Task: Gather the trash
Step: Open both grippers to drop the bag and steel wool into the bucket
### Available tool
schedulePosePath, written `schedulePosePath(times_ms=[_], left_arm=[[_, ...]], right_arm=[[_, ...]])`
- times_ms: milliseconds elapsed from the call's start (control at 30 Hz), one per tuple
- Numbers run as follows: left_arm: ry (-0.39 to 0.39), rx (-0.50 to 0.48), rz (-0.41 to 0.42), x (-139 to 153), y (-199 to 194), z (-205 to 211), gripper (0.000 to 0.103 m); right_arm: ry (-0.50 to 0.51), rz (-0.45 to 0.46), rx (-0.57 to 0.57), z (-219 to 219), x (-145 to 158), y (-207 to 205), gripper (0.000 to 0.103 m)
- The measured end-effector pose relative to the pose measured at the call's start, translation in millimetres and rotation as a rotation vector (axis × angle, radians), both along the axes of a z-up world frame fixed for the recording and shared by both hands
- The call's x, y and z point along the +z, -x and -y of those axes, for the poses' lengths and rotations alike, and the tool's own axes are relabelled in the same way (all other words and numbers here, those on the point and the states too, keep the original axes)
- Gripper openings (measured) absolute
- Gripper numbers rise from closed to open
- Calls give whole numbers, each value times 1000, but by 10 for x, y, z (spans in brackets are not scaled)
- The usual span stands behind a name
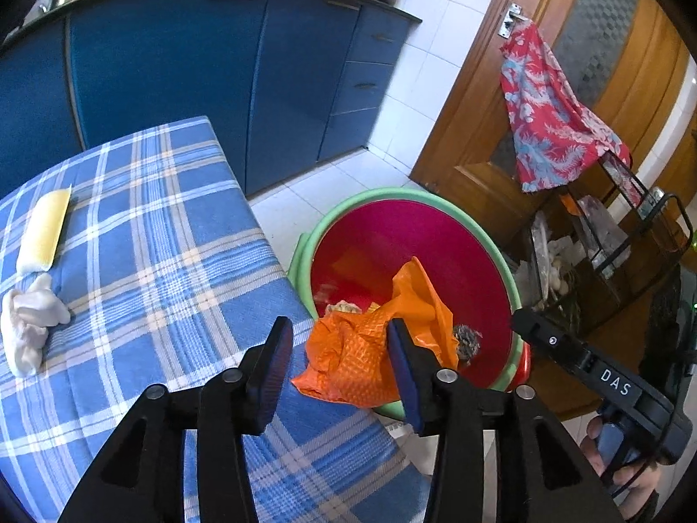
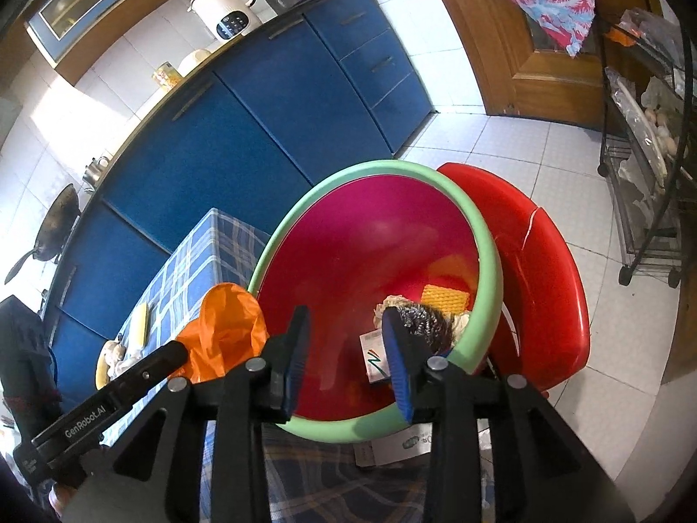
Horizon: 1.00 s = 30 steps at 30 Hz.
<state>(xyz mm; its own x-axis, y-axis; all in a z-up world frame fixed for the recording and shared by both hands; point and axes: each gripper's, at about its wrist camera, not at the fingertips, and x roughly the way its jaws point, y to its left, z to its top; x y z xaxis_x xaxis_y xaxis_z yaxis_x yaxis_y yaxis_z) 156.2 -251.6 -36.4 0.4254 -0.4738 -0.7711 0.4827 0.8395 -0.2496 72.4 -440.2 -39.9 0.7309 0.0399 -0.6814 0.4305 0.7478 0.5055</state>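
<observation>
The orange plastic bag (image 1: 370,348) lies crumpled over the near rim of the red basin (image 1: 414,226), part of it inside and part spilling toward the right edge of the table (image 1: 174,218) with its blue checked cloth. The basin, with its green rim, stands just off that edge, resting on a red stool (image 2: 544,283). Inside it lie a steel-wool scrubber (image 2: 424,318), a yellow sponge piece (image 2: 446,298) and a small printed wrapper (image 2: 374,359).

The left gripper (image 1: 344,366) hangs over the table's right edge with its jaws spread; the bag sits loose between and beyond them, and neither pad appears to press on it. The right gripper (image 2: 348,361) points into the basin, jaws likewise spread, the scrubber just past its right finger and apparently free.

This looks like the drop step: both pieces seem released at the basin. Farther along the table, toward its left edge, a yellow sponge (image 1: 43,231) and a crumpled white tissue (image 1: 30,327) remain. The next move probably calls for swinging the left gripper back across the cloth to those two, and perhaps nudging the bag fully over the rim, since it could slide out.
</observation>
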Motion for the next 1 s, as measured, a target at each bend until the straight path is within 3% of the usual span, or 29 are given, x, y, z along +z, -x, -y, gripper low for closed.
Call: schedulePosePath(times_ms=[333, 1000], left_arm=[[-45, -13, -7, -65, 12, 77, 70], [-6, -39, -13, 3, 152, 57, 72]], right_arm=[[-9, -46, -3, 39, -69, 35, 43], [30, -60, -79, 272, -49, 442, 52]])
